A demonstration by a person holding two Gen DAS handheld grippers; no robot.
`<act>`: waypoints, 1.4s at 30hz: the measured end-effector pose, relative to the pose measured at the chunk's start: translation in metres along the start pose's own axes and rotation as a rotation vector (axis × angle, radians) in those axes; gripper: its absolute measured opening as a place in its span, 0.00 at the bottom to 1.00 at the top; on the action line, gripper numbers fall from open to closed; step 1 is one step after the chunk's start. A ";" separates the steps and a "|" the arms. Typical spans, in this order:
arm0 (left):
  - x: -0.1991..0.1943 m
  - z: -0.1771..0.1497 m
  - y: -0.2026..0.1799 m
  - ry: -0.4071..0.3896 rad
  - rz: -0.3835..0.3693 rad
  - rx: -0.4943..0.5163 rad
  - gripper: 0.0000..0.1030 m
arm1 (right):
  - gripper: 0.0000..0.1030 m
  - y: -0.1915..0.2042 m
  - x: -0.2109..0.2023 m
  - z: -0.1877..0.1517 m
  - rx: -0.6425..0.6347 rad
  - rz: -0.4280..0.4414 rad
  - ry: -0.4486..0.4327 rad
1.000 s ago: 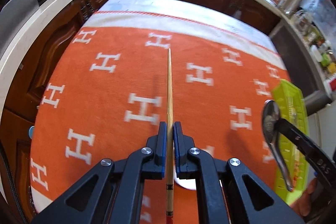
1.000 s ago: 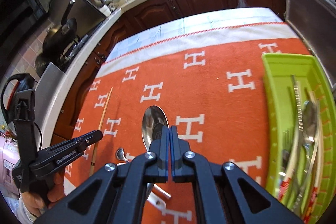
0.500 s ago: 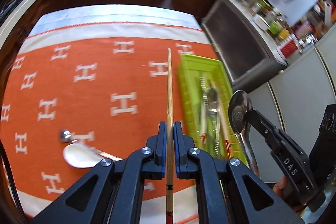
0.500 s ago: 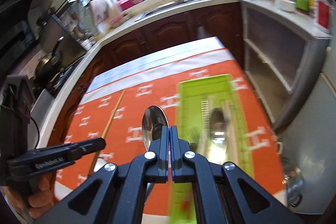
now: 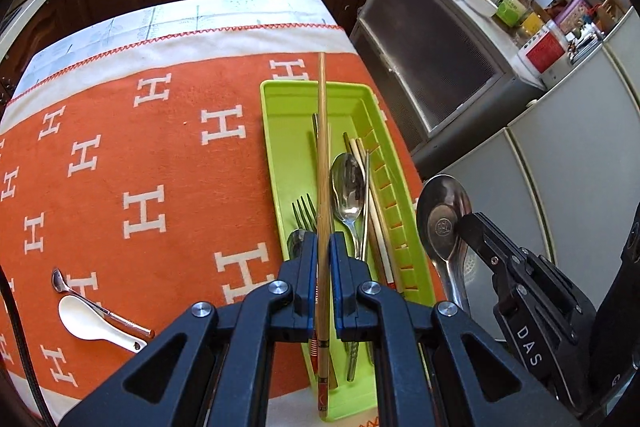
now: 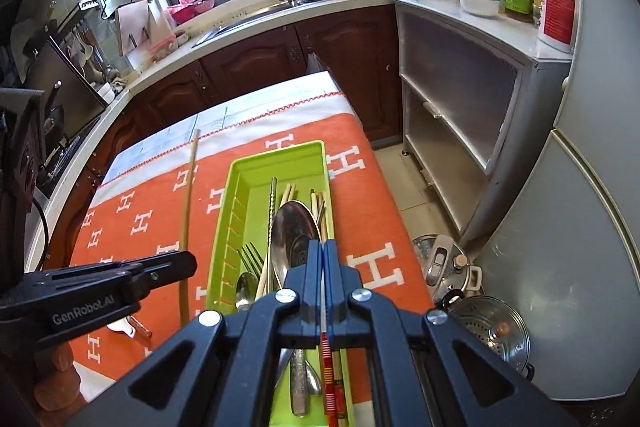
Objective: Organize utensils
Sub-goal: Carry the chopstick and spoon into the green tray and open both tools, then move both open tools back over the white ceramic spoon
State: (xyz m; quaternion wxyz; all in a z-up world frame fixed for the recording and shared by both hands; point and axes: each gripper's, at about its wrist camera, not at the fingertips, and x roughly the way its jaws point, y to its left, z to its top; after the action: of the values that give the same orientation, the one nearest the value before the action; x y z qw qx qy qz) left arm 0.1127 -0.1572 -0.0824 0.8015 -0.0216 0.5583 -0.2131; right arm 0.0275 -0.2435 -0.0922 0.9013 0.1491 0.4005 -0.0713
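My left gripper (image 5: 322, 245) is shut on a long wooden chopstick (image 5: 322, 147), which hangs lengthwise over the lime-green utensil tray (image 5: 276, 147). In the tray lie a fork (image 5: 304, 213), a metal spoon (image 5: 347, 187), more chopsticks and a ridged metal piece. My right gripper (image 6: 323, 251) is shut on a large metal spoon (image 6: 296, 231), held above the tray's near half. In the left wrist view that big spoon (image 5: 442, 219) hangs just past the tray's right rim. The right wrist view shows the left gripper (image 6: 191, 262) with its chopstick (image 6: 187, 211) left of the tray (image 6: 240, 179).
On the orange H-patterned cloth (image 5: 160, 147), at the near left, lie a white ceramic spoon (image 5: 86, 319) and a small metal spoon (image 5: 60, 279). The tray sits close to the table's right edge. Steel pots (image 6: 448, 267) stand on the floor below, beside a grey cabinet (image 6: 460, 99).
Both grippers have swung right from over the open cloth to the green tray, each still holding its utensil. The left wrist has rolled somewhat.
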 end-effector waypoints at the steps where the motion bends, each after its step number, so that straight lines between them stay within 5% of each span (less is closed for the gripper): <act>1: 0.001 0.001 0.001 0.003 0.005 0.001 0.04 | 0.01 0.000 0.003 0.000 -0.002 0.000 0.007; 7: 0.004 0.002 0.005 0.014 0.014 0.005 0.16 | 0.06 -0.001 0.012 0.000 -0.003 0.004 0.034; 15: -0.007 0.000 0.009 -0.038 0.058 0.042 0.47 | 0.06 0.008 0.014 -0.001 -0.047 0.000 0.040; 29: -0.059 -0.015 0.081 -0.165 0.190 0.003 0.62 | 0.06 0.047 0.011 -0.005 -0.097 0.089 0.086; 42: -0.104 -0.061 0.180 -0.233 0.361 -0.074 0.70 | 0.06 0.142 0.026 -0.021 -0.262 0.229 0.174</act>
State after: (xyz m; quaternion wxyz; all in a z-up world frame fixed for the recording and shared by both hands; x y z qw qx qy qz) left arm 0.0854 0.0569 -0.0621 0.8845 0.0248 0.4641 -0.0413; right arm 0.0655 -0.1021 -0.0950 0.8772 0.0808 0.4630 0.0978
